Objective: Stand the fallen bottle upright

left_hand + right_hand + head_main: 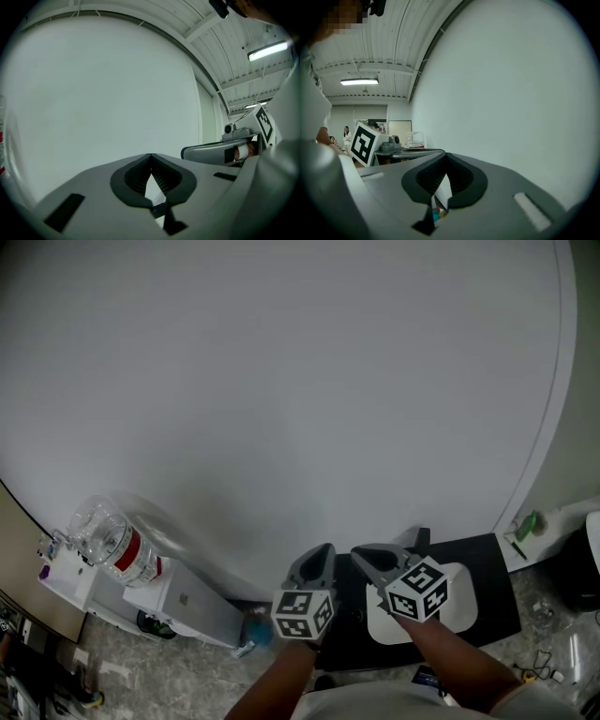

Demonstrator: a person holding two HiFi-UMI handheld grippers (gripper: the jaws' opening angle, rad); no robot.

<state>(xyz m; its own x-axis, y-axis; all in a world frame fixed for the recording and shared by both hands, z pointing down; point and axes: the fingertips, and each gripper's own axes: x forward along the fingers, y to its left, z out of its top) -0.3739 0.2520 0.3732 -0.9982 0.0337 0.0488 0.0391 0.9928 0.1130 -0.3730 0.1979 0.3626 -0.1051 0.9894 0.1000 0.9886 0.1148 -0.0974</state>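
A clear plastic bottle (114, 543) with a red label stands at the far left rim of the round white table (300, 381). The right gripper view shows the bottle (416, 139) small and upright beyond the other gripper. My left gripper (322, 553) and right gripper (364, 557) hover side by side over the table's near edge, well right of the bottle. Both point roughly level. The left gripper (150, 157) has its jaws closed tip to tip with nothing between them. The right gripper (446, 157) is shut and empty too.
Below the table's near edge are a black chair seat (487, 601) with a white pad (457, 610). A white cabinet (178, 601) stands on the floor at the lower left. A small green item (527, 524) lies on a ledge at the right.
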